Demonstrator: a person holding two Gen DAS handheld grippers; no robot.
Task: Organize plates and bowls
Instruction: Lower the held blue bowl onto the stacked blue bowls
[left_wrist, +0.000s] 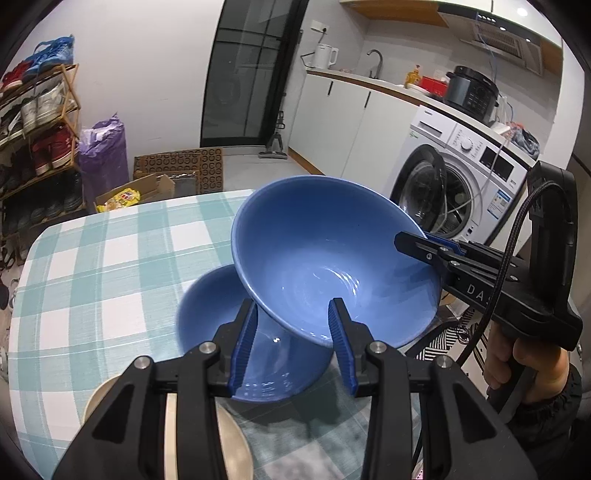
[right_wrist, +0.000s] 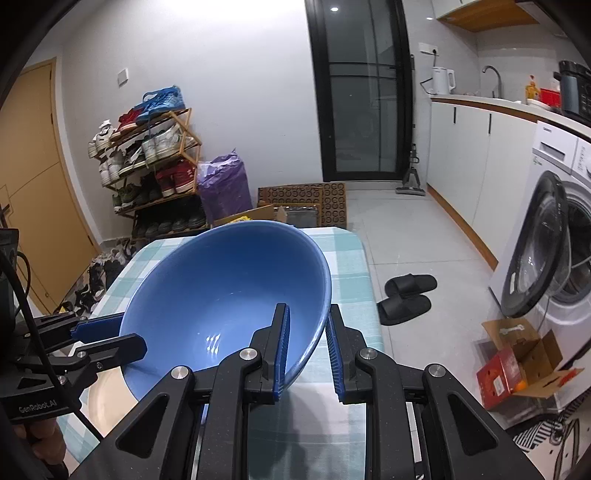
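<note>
A large blue bowl (left_wrist: 332, 258) hangs tilted above the checked table (left_wrist: 92, 258), held from two sides. My left gripper (left_wrist: 293, 306) straddles its near rim, one pad on the outer wall and one inside, shut on it. My right gripper (left_wrist: 406, 245) pinches the opposite rim. In the right wrist view the right gripper (right_wrist: 308, 308) is shut on the bowl (right_wrist: 221, 295), and the left gripper (right_wrist: 133, 332) clamps its left edge. A smaller blue bowl (left_wrist: 207, 314) lies underneath on the table, partly hidden. A cream plate (left_wrist: 236, 443) sits under my left gripper.
The table's right edge (right_wrist: 365, 280) drops to a tiled floor with black slippers (right_wrist: 406, 295). A washing machine (left_wrist: 454, 177) with its door open stands to the right, with cardboard boxes (right_wrist: 524, 362) beside it. A person's hand (left_wrist: 517, 362) holds the right gripper's handle.
</note>
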